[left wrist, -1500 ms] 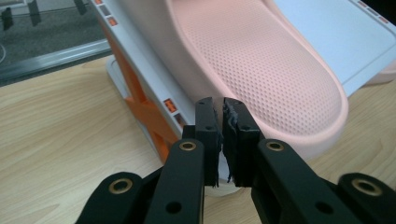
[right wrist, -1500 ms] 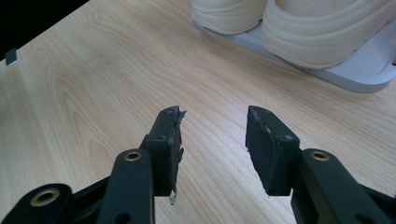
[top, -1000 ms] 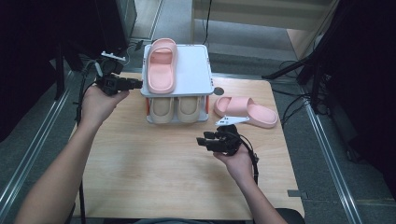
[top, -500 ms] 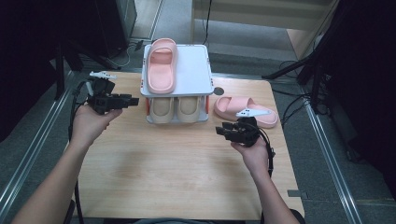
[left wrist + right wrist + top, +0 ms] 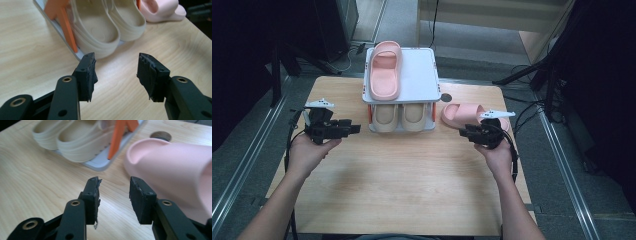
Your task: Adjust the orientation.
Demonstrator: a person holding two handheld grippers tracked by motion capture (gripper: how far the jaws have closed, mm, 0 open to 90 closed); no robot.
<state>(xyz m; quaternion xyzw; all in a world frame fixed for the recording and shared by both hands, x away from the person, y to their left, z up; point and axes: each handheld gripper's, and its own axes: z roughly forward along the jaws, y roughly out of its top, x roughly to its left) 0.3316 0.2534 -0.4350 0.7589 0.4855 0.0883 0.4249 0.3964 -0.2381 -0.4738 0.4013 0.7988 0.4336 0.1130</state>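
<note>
care pays here: right gripper, empty and its jaws just narrowing, should straddle the pink slipper lying on the table beside the rack, left gripper empty, just widening

I note a pale matt wood-grain table, smooth matt foam-like pink slipper and beige slippers, and frayed black jaw pads.
</note>
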